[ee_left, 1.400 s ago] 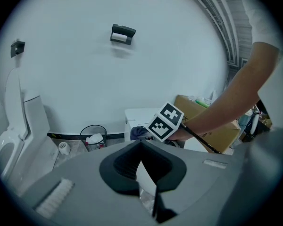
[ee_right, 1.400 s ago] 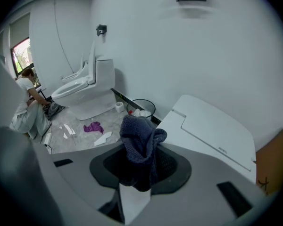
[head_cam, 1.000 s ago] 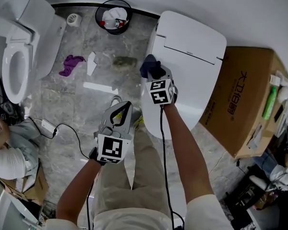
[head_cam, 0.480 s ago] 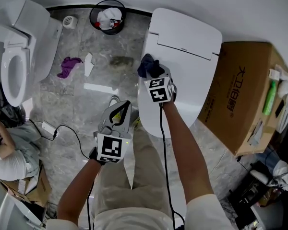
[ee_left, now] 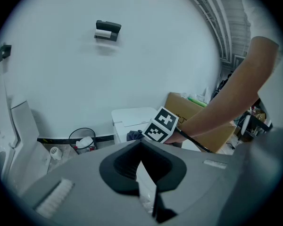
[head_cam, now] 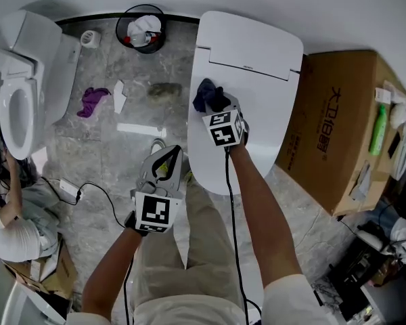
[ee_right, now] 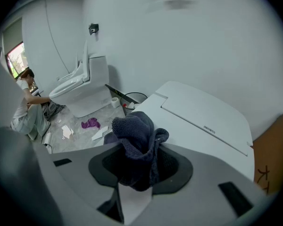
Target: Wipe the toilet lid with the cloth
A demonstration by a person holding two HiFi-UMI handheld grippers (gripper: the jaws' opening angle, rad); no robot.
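The closed white toilet lid (head_cam: 257, 80) fills the upper middle of the head view. A dark blue cloth (head_cam: 208, 95) rests on the lid near its left edge. My right gripper (head_cam: 215, 105) is shut on the cloth, which bunches out between the jaws (ee_right: 137, 135) above the lid (ee_right: 203, 121). My left gripper (head_cam: 168, 160) hangs over the floor beside the bowl, jaws together and holding nothing. In the left gripper view its tips (ee_left: 140, 147) point toward the lid (ee_left: 129, 117) and the right gripper's marker cube (ee_left: 160, 125).
A second toilet (head_cam: 20, 80) with its seat showing stands at the left, a bin (head_cam: 141, 29) at the back wall. A purple rag (head_cam: 91, 100), paper scraps and a cable (head_cam: 88, 181) lie on the floor. A cardboard box (head_cam: 338, 127) flanks the right; a person (head_cam: 13, 229) crouches lower left.
The right gripper with the cloth has slid a little inward from the lid's left edge. The left gripper has stayed in place.
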